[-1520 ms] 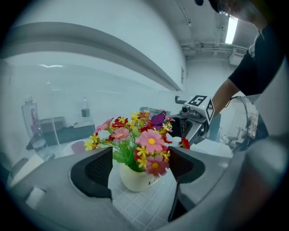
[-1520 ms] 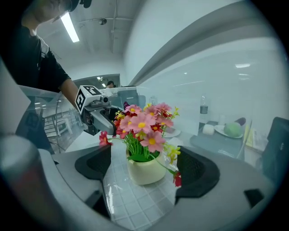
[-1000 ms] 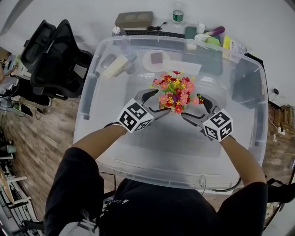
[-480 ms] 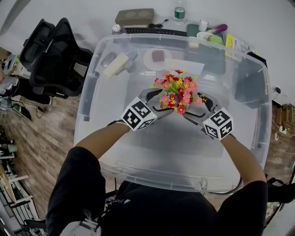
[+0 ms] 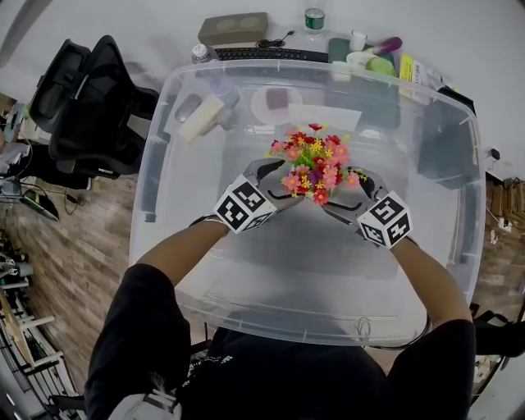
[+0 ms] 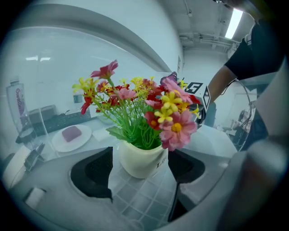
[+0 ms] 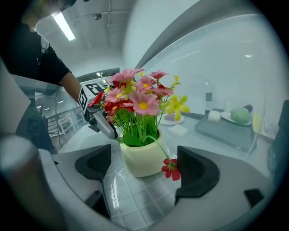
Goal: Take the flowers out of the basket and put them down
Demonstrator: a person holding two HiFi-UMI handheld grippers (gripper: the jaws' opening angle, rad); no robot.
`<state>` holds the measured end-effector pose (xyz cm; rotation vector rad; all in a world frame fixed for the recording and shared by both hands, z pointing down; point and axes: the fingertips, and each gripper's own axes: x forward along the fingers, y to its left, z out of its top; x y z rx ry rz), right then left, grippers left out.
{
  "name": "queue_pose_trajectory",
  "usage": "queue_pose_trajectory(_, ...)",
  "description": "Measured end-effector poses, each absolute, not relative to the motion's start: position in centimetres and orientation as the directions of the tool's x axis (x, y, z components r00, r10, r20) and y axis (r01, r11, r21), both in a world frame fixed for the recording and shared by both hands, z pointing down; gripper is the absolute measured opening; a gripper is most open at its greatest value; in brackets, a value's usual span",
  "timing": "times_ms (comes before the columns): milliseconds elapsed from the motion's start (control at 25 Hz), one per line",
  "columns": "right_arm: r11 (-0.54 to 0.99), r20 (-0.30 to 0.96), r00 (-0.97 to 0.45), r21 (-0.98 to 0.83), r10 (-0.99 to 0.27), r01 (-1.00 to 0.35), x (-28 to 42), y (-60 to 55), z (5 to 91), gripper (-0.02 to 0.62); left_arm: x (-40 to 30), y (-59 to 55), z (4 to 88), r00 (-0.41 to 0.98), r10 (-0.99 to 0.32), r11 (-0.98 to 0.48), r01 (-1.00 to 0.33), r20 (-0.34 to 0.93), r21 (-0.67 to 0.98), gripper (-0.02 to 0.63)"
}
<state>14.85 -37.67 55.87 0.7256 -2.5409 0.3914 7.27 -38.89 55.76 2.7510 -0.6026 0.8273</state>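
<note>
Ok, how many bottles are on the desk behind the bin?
2. One green-labelled bottle stands at the desk's far edge, beyond the keyboard; the second bottle stands by the clear bin's far left corner. More may be hidden behind clutter.

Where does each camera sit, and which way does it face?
Head view: on the head, steeply down into the clear bin; forearms, left gripper, right gripper show.
Left gripper view: along its open jaws at the flower pot; right gripper beyond.
Right gripper view: same pot between open jaws; left gripper beyond.
Shared: the flower pot, opposite sides.
</note>
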Motion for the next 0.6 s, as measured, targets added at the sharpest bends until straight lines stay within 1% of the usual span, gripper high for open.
queue_pose_trajectory(600,0.81,0.514,-0.751,-0.169,-0.414,-0.562,15.1,-37.9,57.1,0.448,7.0,-39.0,56.7,0.766,-0.306,-0.894,-0.435,0.565,0.105,0.371)
